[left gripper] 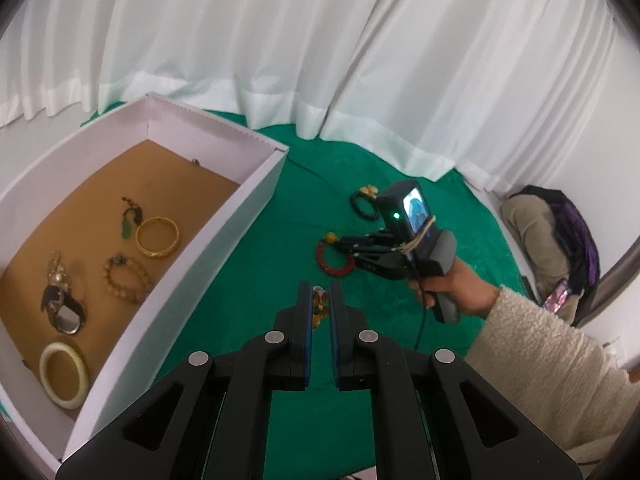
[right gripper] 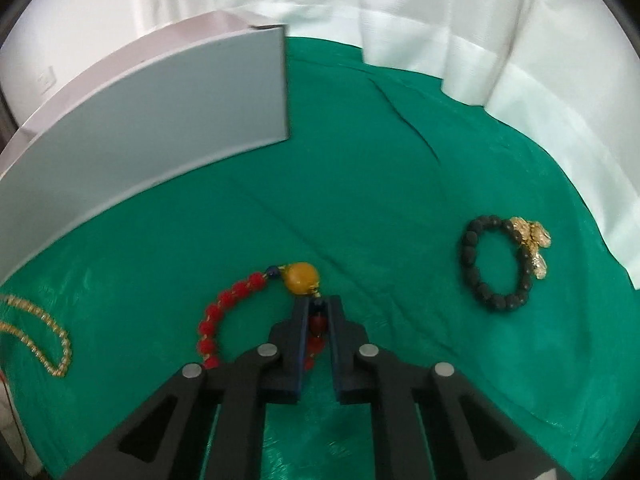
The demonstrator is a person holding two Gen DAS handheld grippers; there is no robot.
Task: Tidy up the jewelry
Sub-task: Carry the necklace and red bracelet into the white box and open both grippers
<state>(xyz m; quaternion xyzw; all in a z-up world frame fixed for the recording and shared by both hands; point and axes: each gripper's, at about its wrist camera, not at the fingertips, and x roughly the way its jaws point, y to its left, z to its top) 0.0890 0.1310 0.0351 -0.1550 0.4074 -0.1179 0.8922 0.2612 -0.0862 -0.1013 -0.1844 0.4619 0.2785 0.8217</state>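
Both grippers are worked over the green cloth point(right gripper: 360, 160). To the left of the left gripper point(left gripper: 320, 312), the white box point(left gripper: 224, 216) is seen already stocked with several bracelets and bangles. Its jaws are narrowed around an amber piece point(left gripper: 320, 306). The right gripper point(right gripper: 319, 320) is closed on the red bead bracelet point(right gripper: 216, 320). To its right, the black bead bracelet point(right gripper: 492, 264) is left unsorted; to its left, a gold chain point(right gripper: 44, 328) too.

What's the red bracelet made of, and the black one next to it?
The red bracelet looks like glossy glass or plastic beads, since they glint, with one big smooth amber-yellow bead. The black bracelet has dull, rough beads, maybe lava stone or wood, with shiny gold-coloured metal charms.
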